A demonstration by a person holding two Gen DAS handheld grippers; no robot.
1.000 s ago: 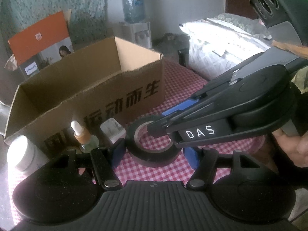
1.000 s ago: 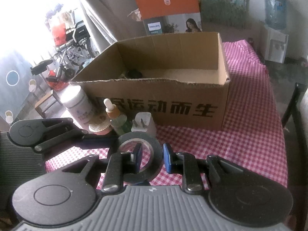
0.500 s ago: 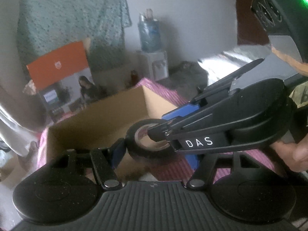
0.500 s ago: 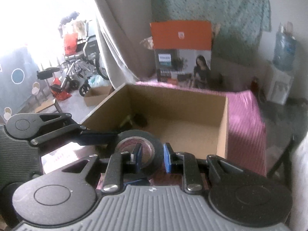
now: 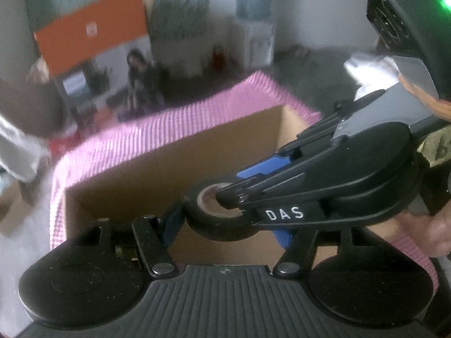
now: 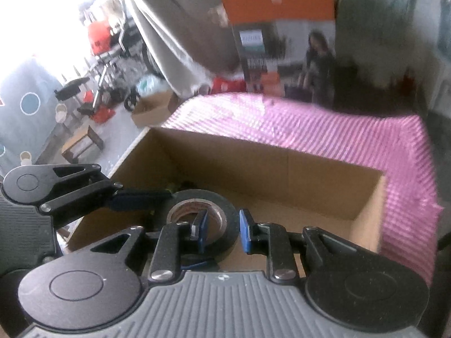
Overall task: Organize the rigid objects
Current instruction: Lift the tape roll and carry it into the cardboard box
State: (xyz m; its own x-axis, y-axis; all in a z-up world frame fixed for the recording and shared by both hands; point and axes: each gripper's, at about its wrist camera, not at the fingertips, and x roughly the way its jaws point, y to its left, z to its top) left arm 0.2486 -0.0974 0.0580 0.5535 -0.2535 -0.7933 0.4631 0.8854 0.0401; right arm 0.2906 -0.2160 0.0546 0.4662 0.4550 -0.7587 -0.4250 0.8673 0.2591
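Observation:
A black tape roll hangs over the open cardboard box, held by both grippers. My left gripper is shut across the roll's outer width, its blue pads pressing on the sides. In the right wrist view one of its fingers reaches the roll from the left. My right gripper is shut on the roll's wall, one pad inside the hole and the other outside. Its fingertip shows in the left wrist view, partly covering the roll.
The box stands on a pink checked tablecloth. Small dark items lie in the box's far left corner. Behind the table stand an orange and grey carton and a water dispenser. A person's hand holds the right gripper.
Both grippers lifted the tape roll off the tablecloth and carried it forward over the box's front wall. The bottles and charger in front of the box dropped out of view.

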